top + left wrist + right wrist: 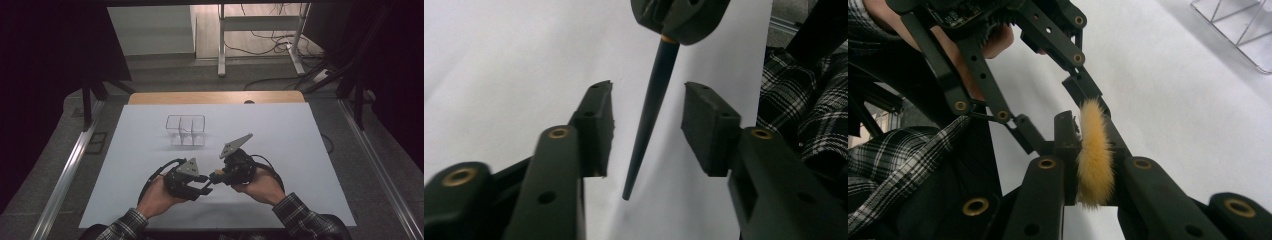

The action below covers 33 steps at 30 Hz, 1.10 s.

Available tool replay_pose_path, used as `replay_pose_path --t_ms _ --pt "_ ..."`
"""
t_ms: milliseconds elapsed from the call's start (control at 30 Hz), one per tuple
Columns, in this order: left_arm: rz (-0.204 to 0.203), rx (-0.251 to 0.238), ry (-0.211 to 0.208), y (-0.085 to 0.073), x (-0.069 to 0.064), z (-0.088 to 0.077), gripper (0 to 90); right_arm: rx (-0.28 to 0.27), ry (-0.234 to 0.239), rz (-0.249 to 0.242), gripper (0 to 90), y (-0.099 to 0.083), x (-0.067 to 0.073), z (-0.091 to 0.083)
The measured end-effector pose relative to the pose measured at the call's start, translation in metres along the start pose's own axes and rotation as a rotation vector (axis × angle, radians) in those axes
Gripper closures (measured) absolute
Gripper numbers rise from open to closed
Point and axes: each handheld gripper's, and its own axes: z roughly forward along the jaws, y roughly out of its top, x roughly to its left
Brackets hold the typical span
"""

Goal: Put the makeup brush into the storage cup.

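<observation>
A lab or recording room is suggested. A white work table (280, 150) is set on grey carpet (45, 165), edged by metal rails (70, 165) and black curtains (45, 60). Beyond it, loose cables (272, 42) are strewn on the floor around a white desk frame (260, 30).

A dark blue tapered brush handle (651, 110) ends in tawny yellow bristles (1094, 155); the grippers are black, the table (280, 130) white, the sleeve (809, 105) black-and-white plaid.
</observation>
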Motion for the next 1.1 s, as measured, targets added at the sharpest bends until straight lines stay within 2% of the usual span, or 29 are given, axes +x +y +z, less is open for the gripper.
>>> replay_pose_path --t_ms 33,133,200,233,300,400,467,567,633,700,800,900,967,1100 --pt "-0.003 -0.002 -0.002 0.000 -0.001 0.000 59.9 0.000 0.002 -0.001 83.9 0.000 0.000 0.000" --pt "0.024 0.013 0.000 0.001 -0.002 0.002 67.3 0.000 0.017 -0.004 83.9 0.000 0.001 0.001" --pt "0.034 0.020 -0.007 0.001 -0.004 0.002 76.4 -0.003 0.024 -0.004 83.9 0.000 0.001 0.001" --pt "0.052 0.029 -0.005 0.001 -0.004 0.002 79.9 -0.004 0.028 -0.004 83.9 0.000 0.001 0.001" --pt "0.088 0.040 -0.006 0.003 -0.006 0.002 82.5 -0.005 0.039 0.005 83.7 0.000 0.000 0.001" --pt "0.077 0.037 -0.009 0.003 -0.005 0.001 83.3 -0.021 0.052 0.016 80.9 -0.001 -0.002 0.001" --pt "0.074 0.044 -0.006 0.003 -0.004 0.000 83.3 -0.039 0.030 0.026 64.3 -0.002 -0.004 0.001" --pt "0.046 0.040 -0.007 0.002 -0.002 -0.001 83.3 -0.059 -0.015 0.030 39.2 -0.004 -0.009 0.000" --pt "0.021 0.038 -0.002 0.001 -0.001 -0.001 83.3 -0.071 -0.030 0.043 28.7 -0.005 -0.013 0.000" --pt "0.016 0.044 0.003 0.000 0.001 -0.001 83.3 -0.086 -0.060 0.040 16.7 -0.007 -0.015 0.001" --pt "-0.014 0.039 0.019 -0.001 0.004 -0.003 83.2 -0.088 -0.090 0.040 7.3 -0.010 -0.018 0.002" --pt "-0.040 0.032 0.029 -0.003 0.006 -0.006 83.2 -0.086 -0.110 0.039 3.7 -0.013 -0.019 0.003" --pt "-0.047 0.028 0.032 -0.004 0.008 -0.007 83.2 -0.074 -0.137 0.038 2.8 -0.014 -0.020 0.003" --pt "-0.063 0.021 0.036 -0.005 0.009 -0.009 83.2 -0.059 -0.154 0.031 0.5 -0.017 -0.021 0.004"
